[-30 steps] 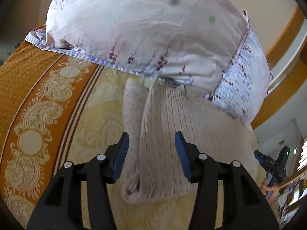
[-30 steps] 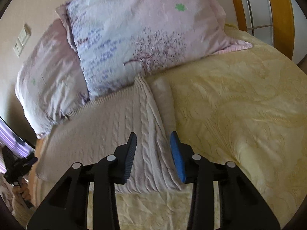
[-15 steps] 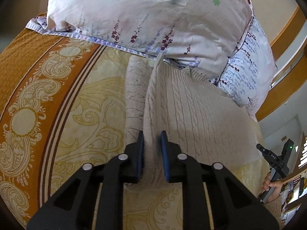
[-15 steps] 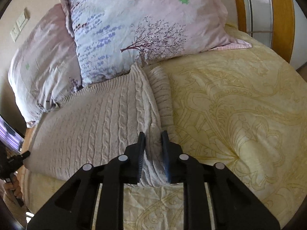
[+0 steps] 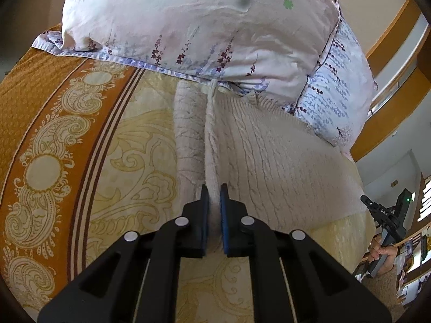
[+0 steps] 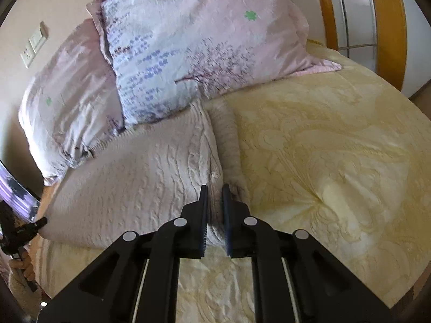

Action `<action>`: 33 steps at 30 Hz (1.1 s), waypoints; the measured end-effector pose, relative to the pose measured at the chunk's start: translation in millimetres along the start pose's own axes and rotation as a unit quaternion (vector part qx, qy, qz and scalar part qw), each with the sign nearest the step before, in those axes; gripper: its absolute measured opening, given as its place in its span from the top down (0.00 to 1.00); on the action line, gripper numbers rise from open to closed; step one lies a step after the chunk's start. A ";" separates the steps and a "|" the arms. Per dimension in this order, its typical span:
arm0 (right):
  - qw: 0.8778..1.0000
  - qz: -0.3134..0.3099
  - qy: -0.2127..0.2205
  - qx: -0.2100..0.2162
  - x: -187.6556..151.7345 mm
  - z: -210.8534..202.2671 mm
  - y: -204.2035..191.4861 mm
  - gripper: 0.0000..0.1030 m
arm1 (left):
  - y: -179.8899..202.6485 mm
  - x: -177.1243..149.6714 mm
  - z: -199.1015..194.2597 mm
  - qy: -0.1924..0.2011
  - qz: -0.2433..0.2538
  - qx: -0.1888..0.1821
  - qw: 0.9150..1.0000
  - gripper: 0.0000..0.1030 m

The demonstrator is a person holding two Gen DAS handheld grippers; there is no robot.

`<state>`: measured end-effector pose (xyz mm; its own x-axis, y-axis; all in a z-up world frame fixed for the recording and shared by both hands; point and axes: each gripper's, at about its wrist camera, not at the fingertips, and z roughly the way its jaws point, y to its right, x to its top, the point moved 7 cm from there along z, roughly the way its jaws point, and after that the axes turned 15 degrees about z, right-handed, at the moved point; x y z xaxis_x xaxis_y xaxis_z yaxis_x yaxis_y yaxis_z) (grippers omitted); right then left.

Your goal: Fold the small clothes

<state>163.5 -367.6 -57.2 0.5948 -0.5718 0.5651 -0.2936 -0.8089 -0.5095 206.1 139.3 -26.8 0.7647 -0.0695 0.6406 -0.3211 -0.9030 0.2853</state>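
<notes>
A cream cable-knit sweater (image 5: 269, 161) lies folded on the bed below the pillows; it also shows in the right wrist view (image 6: 140, 177). My left gripper (image 5: 214, 191) is shut on the sweater's near left edge, pinching a raised ridge of knit, with a folded sleeve (image 5: 187, 134) lying just left of it. My right gripper (image 6: 214, 191) is shut on the sweater's near right edge, with the other folded sleeve (image 6: 226, 140) just right of it. The cloth between each pair of fingers is bunched up.
Two floral pillows (image 5: 202, 18) (image 6: 194, 43) lean at the head of the bed, touching the sweater's far edge. The yellow patterned bedspread (image 6: 336, 148) has an orange border (image 5: 40, 113) at the left. A wooden headboard frame (image 6: 390, 27) stands at the right.
Both grippers were open around the sweater's edges a second ago; both have closed on the knit and now pinch it tighter, lifting a ridge of cloth.
</notes>
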 end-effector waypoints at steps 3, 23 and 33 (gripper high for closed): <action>0.999 0.004 -0.009 -0.037 -7.0 8.3 10.0 0.90 | -2.4 -4.1 4.0 -0.007 0.005 0.005 1.000 0.93; 0.986 -0.167 -0.023 -0.017 -29.3 51.5 -117.7 0.64 | 45.0 29.8 17.4 0.019 0.080 0.041 0.996 0.52; 0.980 -0.191 -0.037 -0.033 -47.3 71.8 -117.9 0.52 | 32.9 15.8 37.4 -0.016 0.067 0.042 0.997 0.52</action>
<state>223.7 -235.4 -70.5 0.7225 -0.2156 0.6569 -0.0855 -0.9707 -0.2245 228.5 92.7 -33.9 0.7359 -0.2031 0.6459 -0.3740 -0.9171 0.1377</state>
